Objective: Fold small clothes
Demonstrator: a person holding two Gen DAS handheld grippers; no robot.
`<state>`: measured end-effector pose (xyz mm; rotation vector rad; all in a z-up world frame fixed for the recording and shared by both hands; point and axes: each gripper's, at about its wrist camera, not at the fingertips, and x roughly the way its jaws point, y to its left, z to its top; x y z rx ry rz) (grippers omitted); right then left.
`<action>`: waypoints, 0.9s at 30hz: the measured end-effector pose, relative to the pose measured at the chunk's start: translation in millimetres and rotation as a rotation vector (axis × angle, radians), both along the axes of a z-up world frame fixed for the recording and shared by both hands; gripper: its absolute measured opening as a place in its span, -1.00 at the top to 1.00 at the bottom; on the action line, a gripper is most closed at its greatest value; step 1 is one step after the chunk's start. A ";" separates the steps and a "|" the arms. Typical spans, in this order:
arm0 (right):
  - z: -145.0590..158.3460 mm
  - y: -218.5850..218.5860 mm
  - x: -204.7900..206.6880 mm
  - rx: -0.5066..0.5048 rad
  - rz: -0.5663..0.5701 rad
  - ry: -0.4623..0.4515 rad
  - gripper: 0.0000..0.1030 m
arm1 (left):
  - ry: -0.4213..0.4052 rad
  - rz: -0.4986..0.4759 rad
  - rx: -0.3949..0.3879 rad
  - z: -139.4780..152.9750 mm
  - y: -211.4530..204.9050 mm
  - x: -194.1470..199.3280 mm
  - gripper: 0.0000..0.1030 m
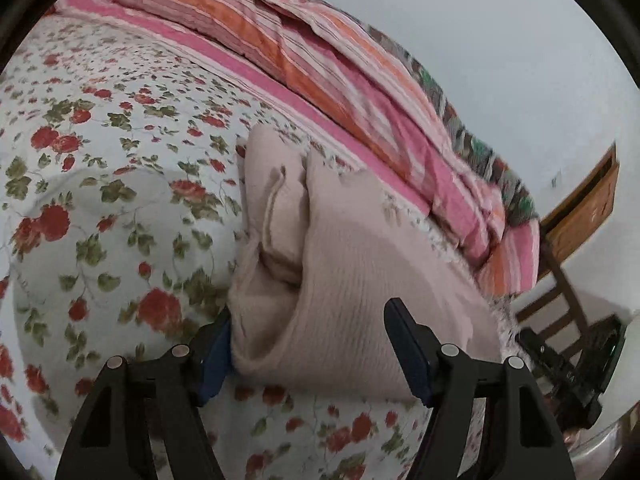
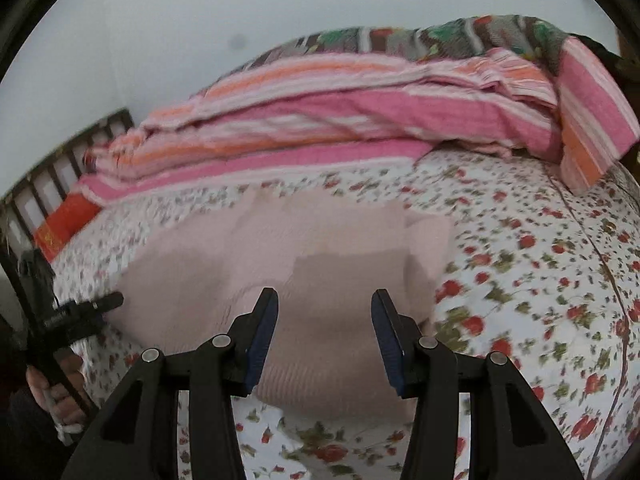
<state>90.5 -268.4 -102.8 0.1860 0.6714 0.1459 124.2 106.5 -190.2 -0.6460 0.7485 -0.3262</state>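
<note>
Pink knit garment [image 1: 352, 264] lay partly folded on the floral bedsheet [image 1: 100, 200], w/ a striped pink-orange blanket [image 1: 320, 60] bunched beyond it along the wall. In the left wrist view the garment's long axis ran away from the camera, a rolled fold on its left side. Left gripper [image 1: 308, 344] sat right at the near edge, jaws spread wide, straddling the fabric, not clamped. Right gripper [image 2: 324, 320] hovered over the near hem [image 2: 320, 380] from the other side, jaws also apart, gripping nothing. Both tools were close; the left looked nearer to contact. Next fold probably meant pinching the near edge & carrying it toward the blanket.
</note>
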 end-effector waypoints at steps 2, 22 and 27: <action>1.6 -8.9 3.4 0.045 -0.011 -0.025 0.07 | -0.021 0.014 -0.034 1.3 3.7 6.0 -0.29; -26.0 -71.0 7.2 0.005 -0.136 -0.163 0.07 | 0.017 0.064 0.176 35.1 -27.6 49.6 0.54; -26.0 -108.8 -5.2 0.027 -0.234 -0.178 0.06 | -0.035 0.062 0.323 85.6 -75.3 44.0 0.56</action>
